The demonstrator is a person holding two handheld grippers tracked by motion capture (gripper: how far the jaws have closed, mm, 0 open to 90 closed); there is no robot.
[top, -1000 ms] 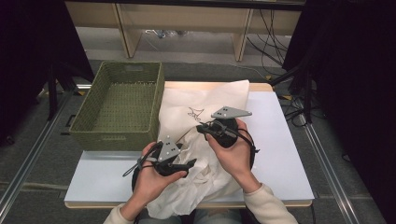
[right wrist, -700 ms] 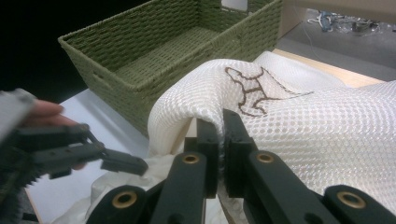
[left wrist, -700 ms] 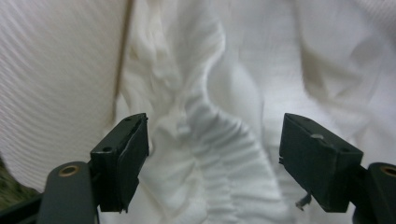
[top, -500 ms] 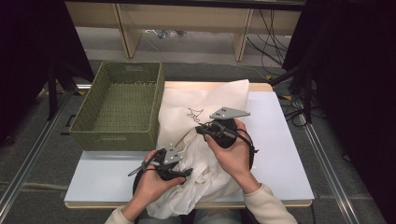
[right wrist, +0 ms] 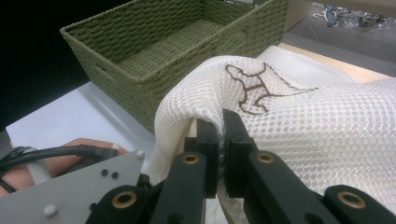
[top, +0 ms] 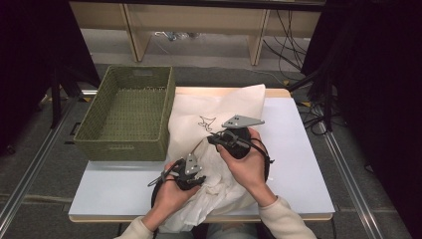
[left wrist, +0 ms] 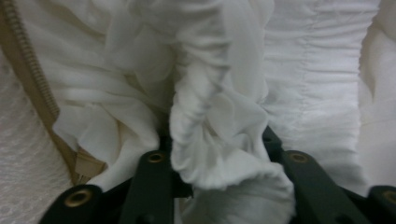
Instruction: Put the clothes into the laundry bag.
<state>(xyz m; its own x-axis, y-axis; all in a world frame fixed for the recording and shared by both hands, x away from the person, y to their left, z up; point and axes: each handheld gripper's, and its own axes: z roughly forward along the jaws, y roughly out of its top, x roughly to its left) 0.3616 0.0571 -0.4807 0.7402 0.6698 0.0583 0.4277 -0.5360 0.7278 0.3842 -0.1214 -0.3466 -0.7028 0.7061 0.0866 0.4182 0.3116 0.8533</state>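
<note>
A white mesh bag (top: 219, 107) with a brown dog outline (right wrist: 252, 91) lies across the table. My right gripper (top: 213, 140) is shut on the bag's folded edge (right wrist: 187, 112) and holds it raised; in its own view the jaws (right wrist: 219, 133) press together on the mesh. A crumpled white garment (top: 214, 191) spills out near the table's front edge. My left gripper (top: 199, 175) grips a gathered bunch of that garment (left wrist: 219, 116), with cloth bulging between its jaws (left wrist: 217, 156). The bag's beige zipper (left wrist: 32, 79) runs along the left of that view.
A green woven basket (top: 124, 144) stands with nothing in it on the left of the white table (top: 308, 164), close to the bag (right wrist: 93, 46). Shelving legs and cables lie on the floor beyond the far edge. Bare table shows right of the bag.
My left gripper has shifted a little right, toward the raised bag edge, carrying the bunched garment. The right gripper has held its place on the mesh.
</note>
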